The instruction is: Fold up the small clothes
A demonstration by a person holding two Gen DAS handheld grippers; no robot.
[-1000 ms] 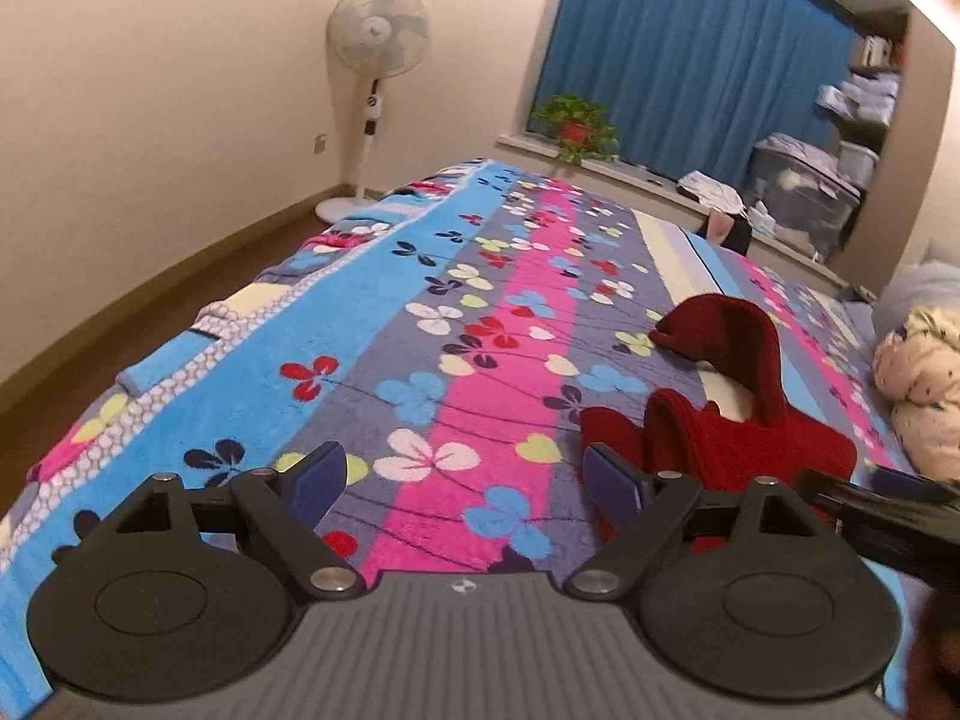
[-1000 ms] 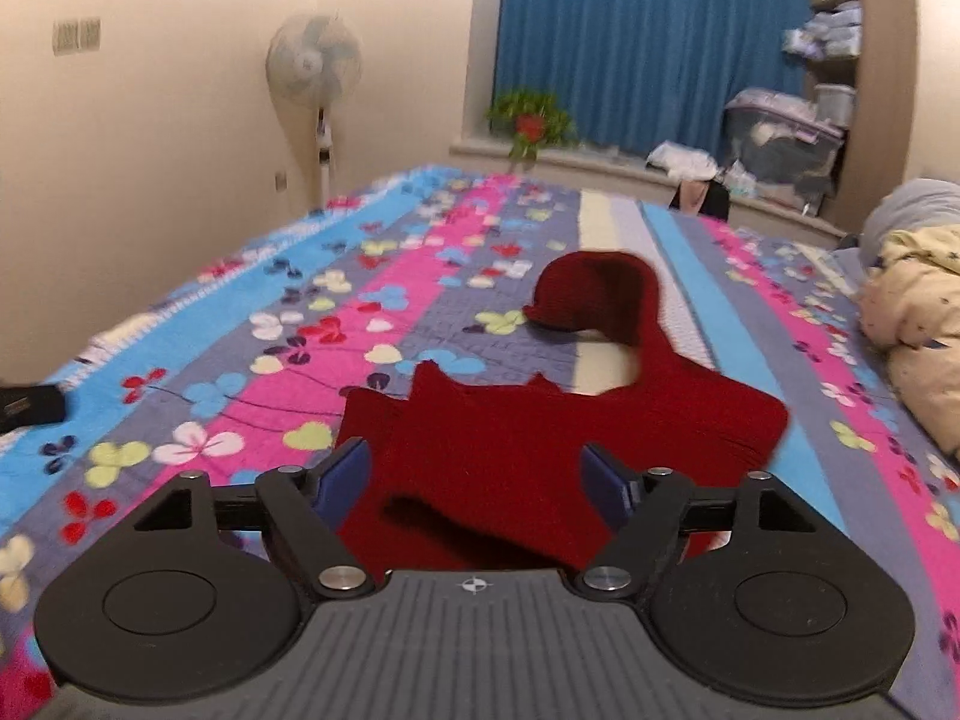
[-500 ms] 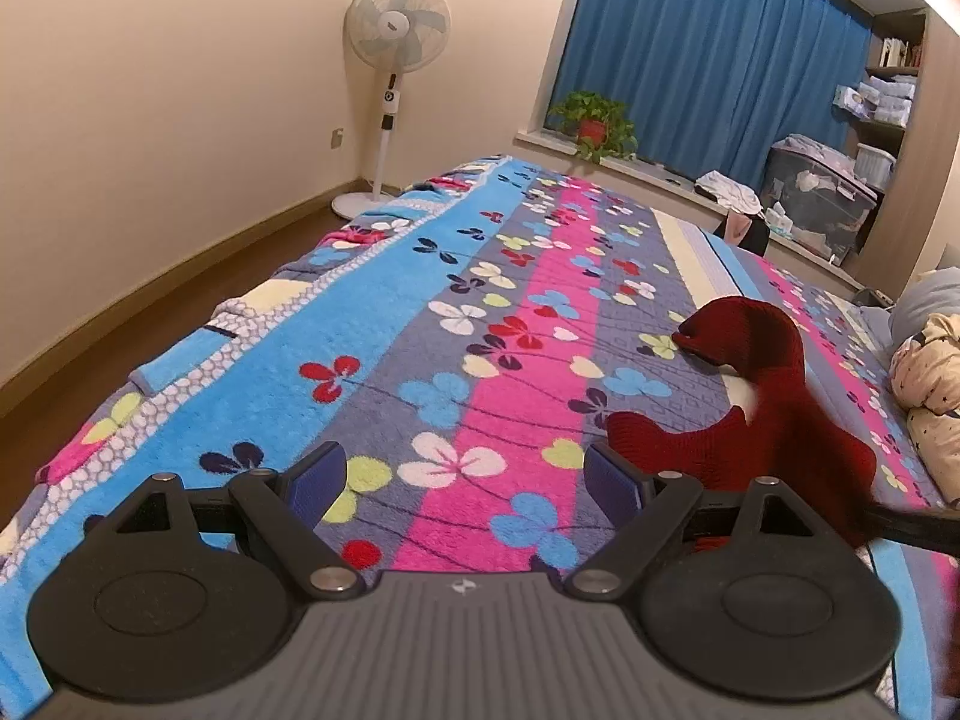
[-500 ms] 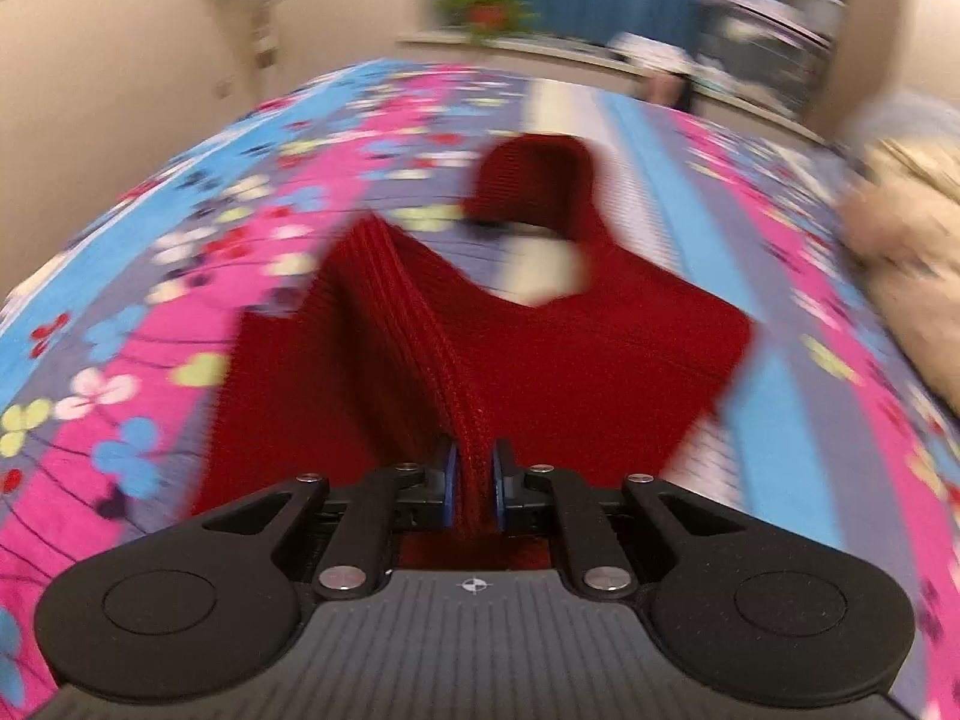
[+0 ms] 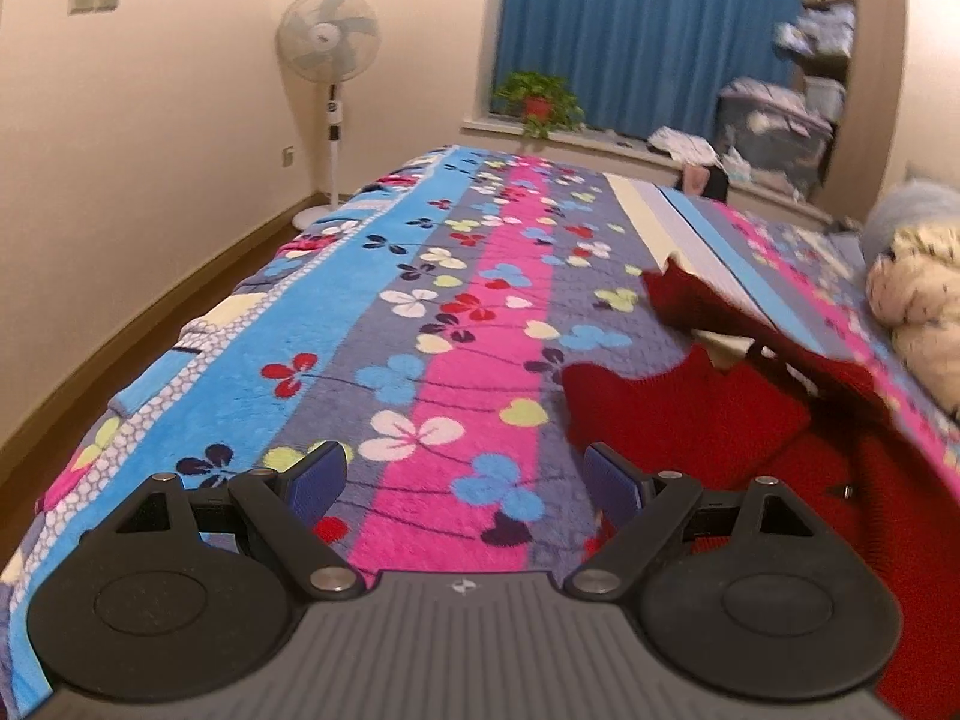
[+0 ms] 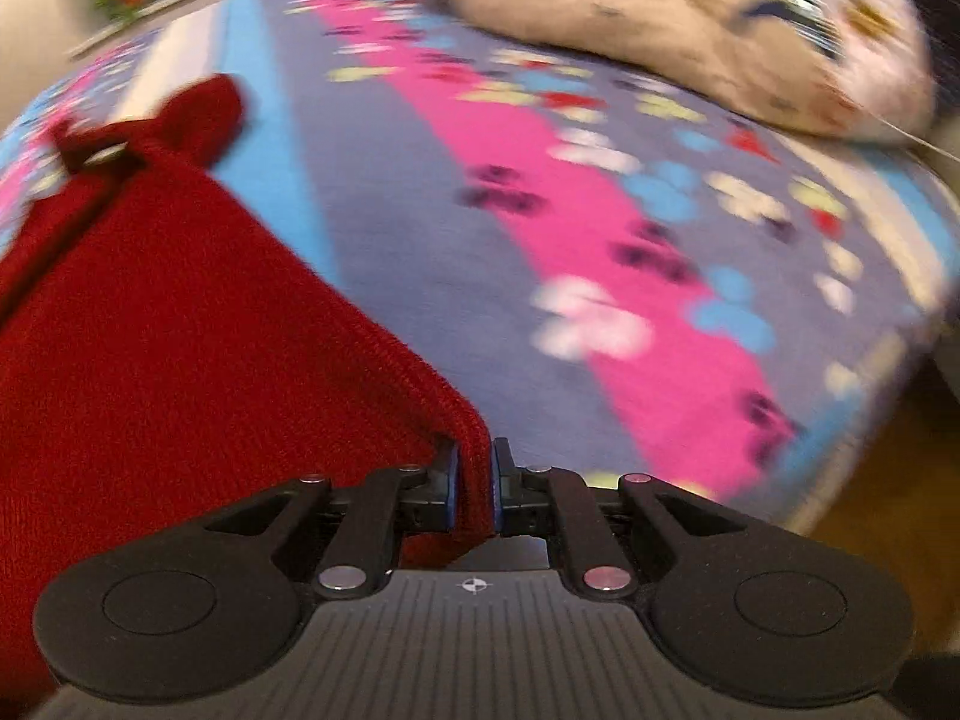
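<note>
Your left gripper (image 5: pixel 465 480) is released: its two blue pads (image 5: pixel 316 475) stand wide apart, with nothing between them, above the flowered fleece blanket with blue, grey and pink stripes (image 5: pixel 420 324) that covers the bed. It hangs near the front edge of the bed, over the pink stripe. Just to its right lies the small dark red knitted garment (image 5: pixel 690 414), spread toward the right side of the bed, with one part of it lifted off the blanket.

Your right gripper (image 6: pixel 474 495) is clenched on a folded edge of the same red knit (image 6: pixel 180 330); the blue pads press it from both sides, and the cloth stretches away to the left, where a rounded red part rests on the blanket. This view is blurred. To the right of the garment the blanket (image 6: pixel 420 228) is bare up to the right edge of the bed. Near the far right corner lies a cream quilted padded piece of clothing with small dark marks (image 6: pixel 660 18).
</note>
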